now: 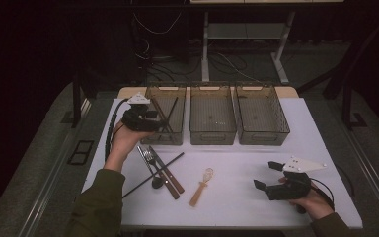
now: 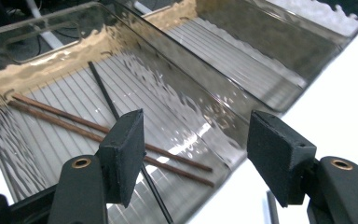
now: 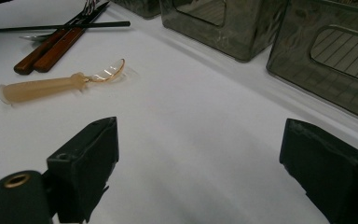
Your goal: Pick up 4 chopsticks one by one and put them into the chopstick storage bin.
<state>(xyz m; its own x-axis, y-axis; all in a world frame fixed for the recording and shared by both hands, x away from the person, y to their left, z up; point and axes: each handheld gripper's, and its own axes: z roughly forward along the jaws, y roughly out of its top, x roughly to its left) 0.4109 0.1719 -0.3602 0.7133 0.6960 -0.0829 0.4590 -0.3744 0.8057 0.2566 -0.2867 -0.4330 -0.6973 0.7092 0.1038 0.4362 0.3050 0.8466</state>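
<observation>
The white desk (image 1: 237,197) carries three smoked clear bins in a row at its far side: the left bin (image 1: 173,134), the middle bin (image 1: 212,134) and the right bin (image 1: 264,136). The left tool (image 1: 164,117) hangs over the left bin's near end, its jaws apart with nothing between them. In the left gripper view that bin's ribbed floor (image 2: 60,140) holds two brown chopsticks (image 2: 88,130) lying side by side and one black chopstick (image 2: 103,91) crossing over them. The right tool (image 1: 265,175) sits low at the desk's near right corner, held in the person's hand, jaws wide apart and empty, well apart from the cutlery. On the bare desk in front of the left bin lie another black chopstick (image 1: 170,165), a wooden-handled fork (image 1: 153,160) and knife (image 1: 170,175), crossing one another. Just right of them lies a spoon (image 1: 202,186) with a pale amber handle and clear bowl.
</observation>
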